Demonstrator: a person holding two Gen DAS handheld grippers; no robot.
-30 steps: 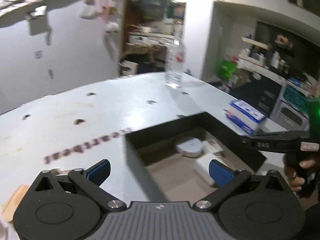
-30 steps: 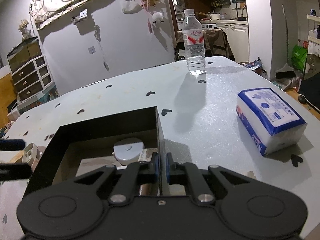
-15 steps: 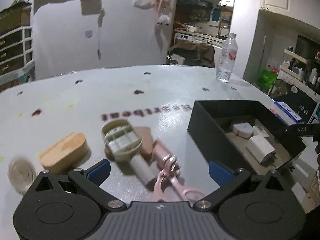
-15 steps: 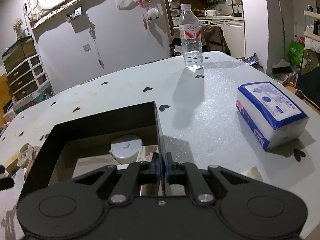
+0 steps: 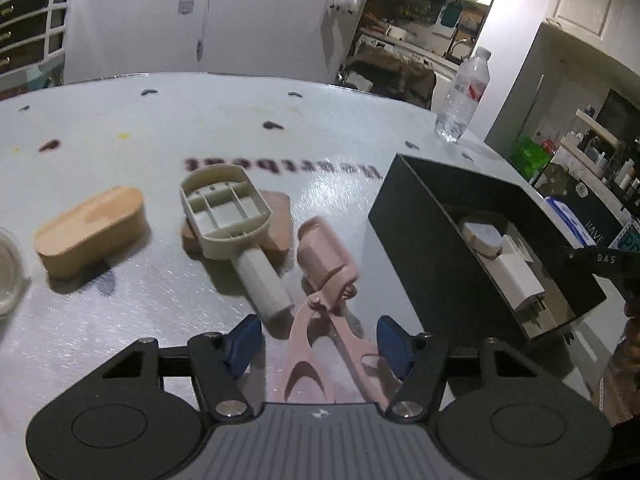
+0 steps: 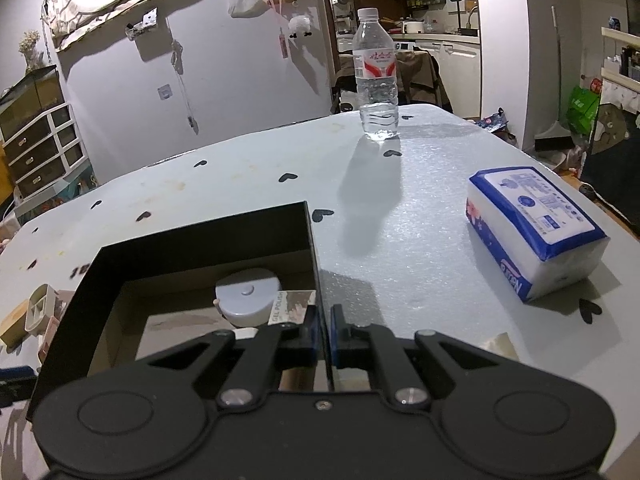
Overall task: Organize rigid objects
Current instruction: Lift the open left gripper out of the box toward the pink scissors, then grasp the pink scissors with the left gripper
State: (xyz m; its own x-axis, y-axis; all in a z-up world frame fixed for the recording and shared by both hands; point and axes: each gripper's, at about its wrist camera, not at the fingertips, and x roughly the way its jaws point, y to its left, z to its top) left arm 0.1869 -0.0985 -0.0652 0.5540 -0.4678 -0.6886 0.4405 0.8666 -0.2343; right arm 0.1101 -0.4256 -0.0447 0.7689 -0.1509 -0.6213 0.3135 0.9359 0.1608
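My left gripper (image 5: 318, 342) is open, its blue pads on either side of the handles of pink scissors (image 5: 324, 316) that lie on the table. A beige grid-headed tool with a grey handle (image 5: 236, 226) lies just left of the scissors, over a brown flat piece (image 5: 280, 220). A tan oval wooden block (image 5: 90, 230) is further left. My right gripper (image 6: 324, 334) is shut on the right wall of the black box (image 6: 310, 240), which also shows in the left wrist view (image 5: 420, 232). Inside are a white round case (image 6: 246, 296) and a white charger (image 5: 518, 276).
A water bottle (image 6: 376, 76) stands at the far side of the table. A blue and white tissue pack (image 6: 534, 228) lies right of the box. A clear round lid (image 5: 6, 272) sits at the left edge of the left wrist view.
My left gripper swung left away from the box and dropped toward the scissors, which now lie between its pads. My right gripper stays shut on the box wall.
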